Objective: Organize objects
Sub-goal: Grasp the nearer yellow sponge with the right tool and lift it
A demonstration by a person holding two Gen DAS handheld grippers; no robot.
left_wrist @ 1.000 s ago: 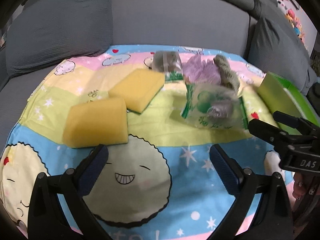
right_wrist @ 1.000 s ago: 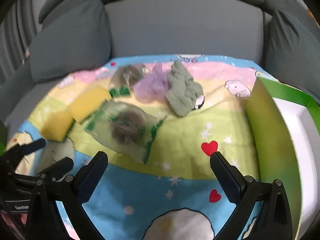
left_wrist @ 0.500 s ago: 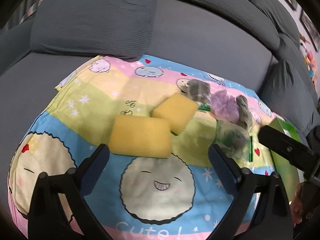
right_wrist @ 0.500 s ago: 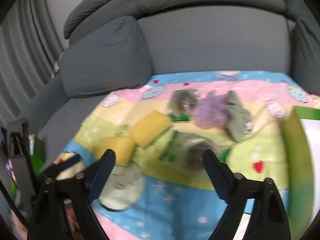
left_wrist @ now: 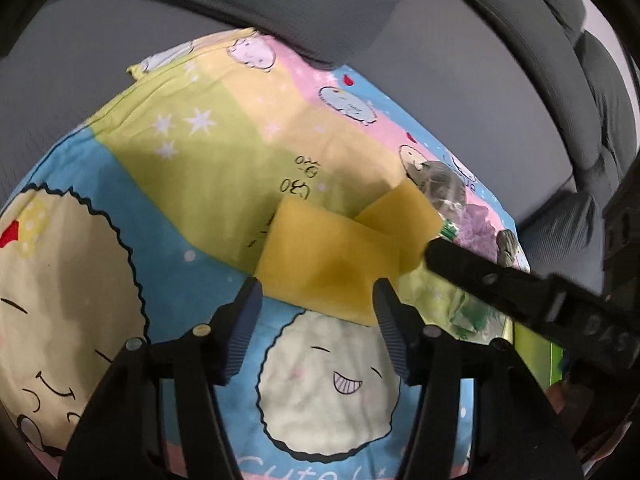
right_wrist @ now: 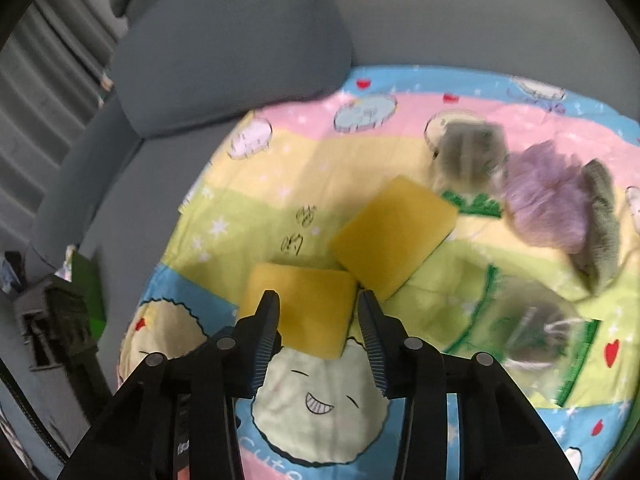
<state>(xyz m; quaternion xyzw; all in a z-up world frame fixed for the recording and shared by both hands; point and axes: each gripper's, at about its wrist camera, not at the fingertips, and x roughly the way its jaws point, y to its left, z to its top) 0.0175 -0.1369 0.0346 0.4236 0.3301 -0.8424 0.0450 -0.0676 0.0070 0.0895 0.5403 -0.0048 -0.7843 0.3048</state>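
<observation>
Currently, 2 yellow sponges are seen lying on the cartoon blanket [left_wrist: 192, 168] spread over the grey sofa [left_wrist: 460, 92]. The near sponge [left_wrist: 332, 264] sits at centre frame in the left wrist view, and the far sponge [left_wrist: 400, 220] is set just behind it at right, with 1 corner overlapped in the picture; true contact cannot be told.

The left gripper [left_wrist: 318, 300] is aimed downward at the near sponge, and its jaws are closing. The sponge's near edge is framed between the pads, but no pressing is visible, so nothing is held yet. The narrowing is judged to match the sponge's width before a grasp.

The right gripper [right_wrist: 318, 312] is likewise pointed down at the near sponge [right_wrist: 300, 312] at lower centre of the right wrist view, jaws closing, pads flanking the sponge without visible squeeze. Its finger is also seen entering the left wrist view from the right.

At right of the right wrist view, 2 clear packets [right_wrist: 532, 332] of scourers, a purple puff [right_wrist: 540, 208] and a grey-green cloth [right_wrist: 600, 220] are left loose, still to be sorted.
</observation>
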